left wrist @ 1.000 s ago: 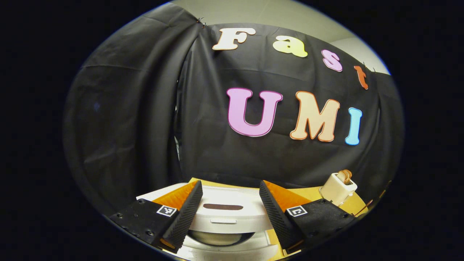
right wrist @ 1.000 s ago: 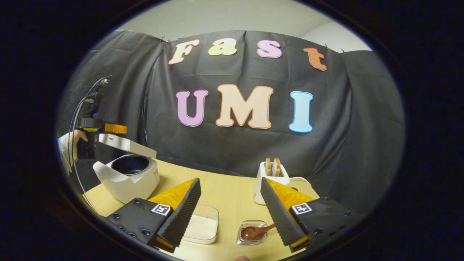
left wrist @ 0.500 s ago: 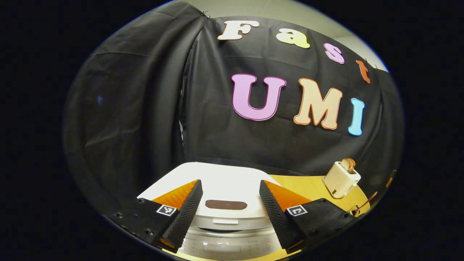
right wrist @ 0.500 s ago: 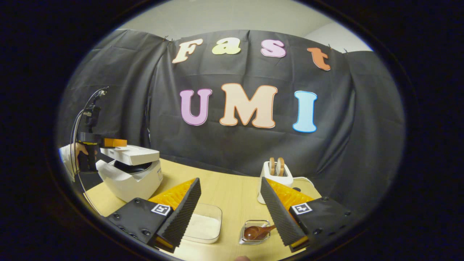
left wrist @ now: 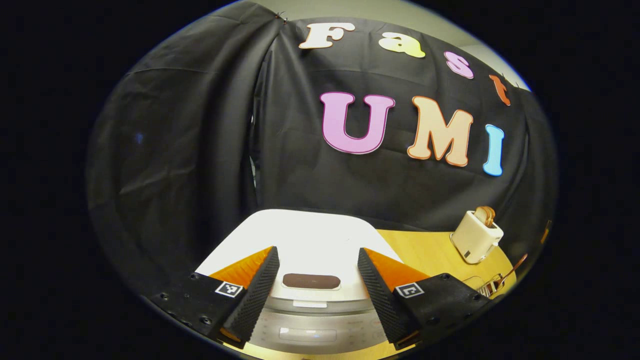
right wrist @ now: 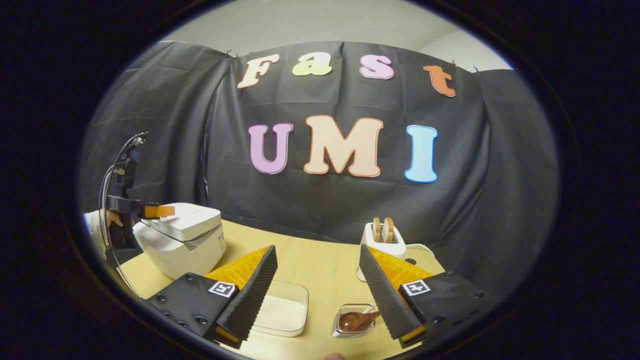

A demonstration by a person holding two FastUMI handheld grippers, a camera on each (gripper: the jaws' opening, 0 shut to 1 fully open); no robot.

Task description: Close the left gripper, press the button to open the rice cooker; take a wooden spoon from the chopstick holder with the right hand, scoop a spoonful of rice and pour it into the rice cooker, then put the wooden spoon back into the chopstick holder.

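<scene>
Where the white rice cooker (left wrist: 305, 250) sits at the left end of the wooden table (right wrist: 320, 265), its lid (right wrist: 187, 222) is lowered almost onto the body, with a thin dark gap showing along the side in the right gripper view. In the left gripper view the lid's top spreads between the fingers, its dark oval button (left wrist: 311, 281) lying midway between them and the grey control panel (left wrist: 312, 332) showing below it. The left gripper (left wrist: 315, 295) hovers over the cooker's front edge with its fingers spread wide apart, nothing pinched between them; in the right gripper view it (right wrist: 152, 211) sits at the lid's near corner, though contact cannot be judged, with a hand (right wrist: 111, 220) gripping its handle.

The right gripper (right wrist: 320, 295) is likewise released, fingers wide and empty, held above the table's near side. Between its fingers lie a clear tray of white rice (right wrist: 280, 312) and, just beside it to the right, the wire chopstick holder (right wrist: 354, 320) with the wooden spoon (right wrist: 356, 320) lying in it, bowl toward the rice.

Farther back stands a white toaster (right wrist: 382, 245) with two slices of bread (right wrist: 382, 229) upright in its slots; it also appears at the right in the left gripper view (left wrist: 475, 235).
</scene>
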